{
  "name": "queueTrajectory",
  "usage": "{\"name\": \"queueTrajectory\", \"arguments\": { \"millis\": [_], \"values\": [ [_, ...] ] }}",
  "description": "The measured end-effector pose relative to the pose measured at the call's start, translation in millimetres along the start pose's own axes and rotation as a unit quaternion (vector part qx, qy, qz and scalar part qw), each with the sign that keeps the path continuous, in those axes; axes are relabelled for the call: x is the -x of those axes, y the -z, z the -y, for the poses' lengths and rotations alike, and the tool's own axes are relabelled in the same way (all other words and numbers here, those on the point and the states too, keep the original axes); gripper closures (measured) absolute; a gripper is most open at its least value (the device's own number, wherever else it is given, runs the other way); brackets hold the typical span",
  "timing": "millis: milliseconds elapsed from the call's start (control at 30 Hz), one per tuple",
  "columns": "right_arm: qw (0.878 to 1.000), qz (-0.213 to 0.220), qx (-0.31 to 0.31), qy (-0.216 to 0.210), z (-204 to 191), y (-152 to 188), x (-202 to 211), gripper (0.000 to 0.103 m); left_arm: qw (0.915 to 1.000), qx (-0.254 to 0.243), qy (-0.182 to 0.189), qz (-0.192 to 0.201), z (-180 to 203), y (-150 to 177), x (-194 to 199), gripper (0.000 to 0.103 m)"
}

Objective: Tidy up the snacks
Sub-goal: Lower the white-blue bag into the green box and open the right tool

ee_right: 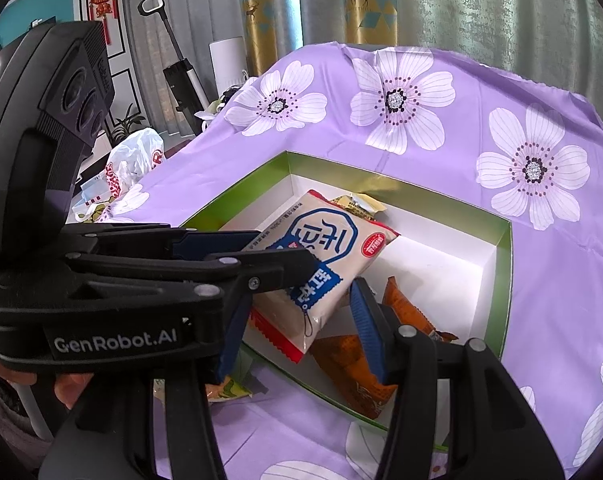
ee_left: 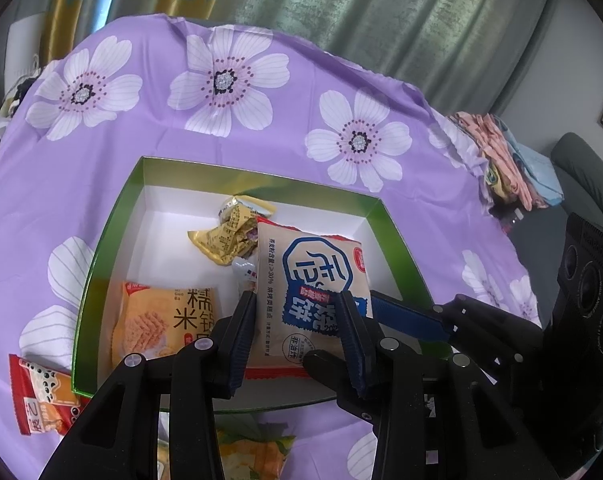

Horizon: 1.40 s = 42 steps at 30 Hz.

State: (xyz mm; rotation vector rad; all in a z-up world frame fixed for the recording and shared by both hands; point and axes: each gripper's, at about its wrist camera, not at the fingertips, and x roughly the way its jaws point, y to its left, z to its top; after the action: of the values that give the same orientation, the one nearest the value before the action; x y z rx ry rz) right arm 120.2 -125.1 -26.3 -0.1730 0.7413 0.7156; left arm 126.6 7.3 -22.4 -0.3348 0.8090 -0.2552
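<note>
A green box with a white inside (ee_left: 109, 248) (ee_right: 505, 280) sits on the purple flowered cloth. My left gripper (ee_left: 297, 320) (ee_right: 285, 256) is shut on a beige snack packet with a blue emblem (ee_left: 313, 280) (ee_right: 329, 248) and holds it tilted over the box. My right gripper (ee_right: 297, 320) is open just below and behind that packet, jaws apart, holding nothing; its blue finger (ee_left: 409, 316) shows to the right in the left wrist view. Inside the box lie an orange rice-cracker packet (ee_left: 161, 320), a crumpled yellow packet (ee_left: 229, 232) and orange packets (ee_right: 361, 364).
A red-orange packet (ee_left: 41, 396) lies on the cloth left of the box. A yellow-green packet (ee_left: 253, 452) (ee_right: 229, 390) lies in front of it. Folded clothes (ee_left: 509, 160) sit at the table's right edge. Curtains hang behind; a vacuum (ee_right: 181, 76) and plastic bag (ee_right: 133, 160) stand left.
</note>
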Motion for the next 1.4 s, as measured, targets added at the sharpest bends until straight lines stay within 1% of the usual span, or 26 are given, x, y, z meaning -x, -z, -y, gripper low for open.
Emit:
{"name": "queueTrajectory", "arguments": {
  "millis": [767, 933, 967, 1033, 1067, 1100, 1133, 1167, 1300, 1400],
  "values": [
    [1.000, -0.003, 0.006, 0.006, -0.1, 0.0, -1.7, 0.049, 1.0000, 0.001, 0.001, -0.001, 0.0, -1.0, -0.9, 0.063],
    [1.000, 0.000, 0.007, 0.009, 1.0, 0.2, -0.7, 0.049, 1.0000, 0.004, 0.001, 0.005, -1.4, -0.7, 1.1, 0.063],
    [1.000, 0.000, 0.008, 0.009, 1.3, 0.1, -0.3, 0.049, 1.0000, 0.005, 0.000, 0.007, -1.3, -0.7, 1.7, 0.063],
    [1.000, 0.002, 0.009, 0.014, 1.3, 0.1, 2.2, 0.044, 0.9999, 0.004, -0.004, 0.010, 0.2, -1.1, 2.8, 0.062],
    [1.000, 0.004, 0.010, 0.018, 0.4, -0.2, 3.1, 0.041, 0.9999, 0.003, -0.007, 0.011, 1.1, -1.6, 3.3, 0.053],
    [1.000, 0.006, 0.012, 0.024, -0.5, -0.6, 4.2, 0.037, 0.9999, 0.003, -0.008, 0.013, 2.4, -2.0, 4.2, 0.047],
    [0.999, 0.008, 0.013, 0.029, -0.4, -0.6, 6.3, 0.035, 0.9999, 0.002, -0.007, 0.015, 3.3, -1.9, 5.6, 0.032],
    [0.999, 0.009, 0.012, 0.032, 0.1, -0.7, 9.0, 0.034, 0.9998, 0.002, -0.005, 0.018, 4.2, -2.7, 7.2, 0.025],
    [0.999, 0.017, 0.003, 0.042, 0.8, -1.2, 21.4, 0.028, 0.9994, -0.006, -0.011, 0.032, 8.3, -3.8, 21.4, 0.024],
    [0.998, 0.027, -0.007, 0.051, 3.1, -0.1, 37.7, 0.023, 0.9989, -0.011, -0.021, 0.041, 9.8, -4.4, 30.8, 0.018]
  ]
}}
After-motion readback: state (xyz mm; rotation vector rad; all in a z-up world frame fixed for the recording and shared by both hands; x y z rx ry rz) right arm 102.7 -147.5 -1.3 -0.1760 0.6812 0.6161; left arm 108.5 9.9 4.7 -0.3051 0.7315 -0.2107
